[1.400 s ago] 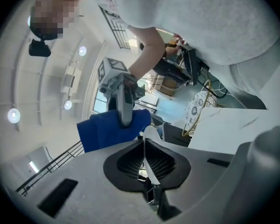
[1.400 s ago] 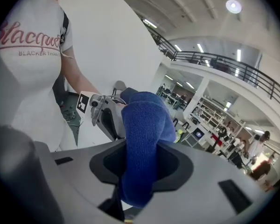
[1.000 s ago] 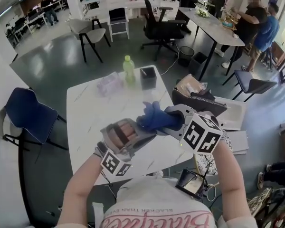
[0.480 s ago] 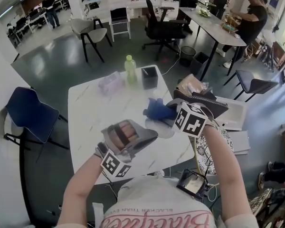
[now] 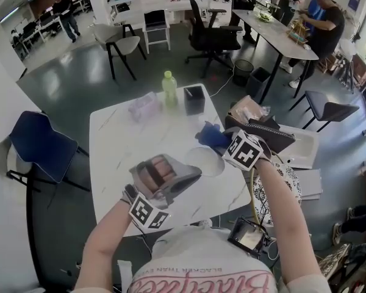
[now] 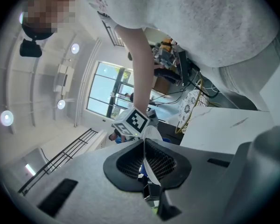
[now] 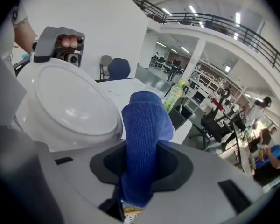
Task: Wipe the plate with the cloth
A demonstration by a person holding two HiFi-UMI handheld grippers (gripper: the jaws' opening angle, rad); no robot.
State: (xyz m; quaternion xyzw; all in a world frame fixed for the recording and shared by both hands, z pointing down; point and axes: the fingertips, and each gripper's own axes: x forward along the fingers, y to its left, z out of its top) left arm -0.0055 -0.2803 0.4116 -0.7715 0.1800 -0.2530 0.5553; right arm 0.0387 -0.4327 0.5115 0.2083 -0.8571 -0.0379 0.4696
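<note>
Currently the left gripper (image 5: 194, 176) is closed on the rim of the white plate (image 5: 206, 161), holding it over the table (image 5: 122, 145). The right gripper (image 5: 224, 144) clamps the blue cloth (image 5: 210, 135) just beside the plate. The plate is probably rigid, glossy and breakable, so grip its rim. The cloth is soft and light.
</note>
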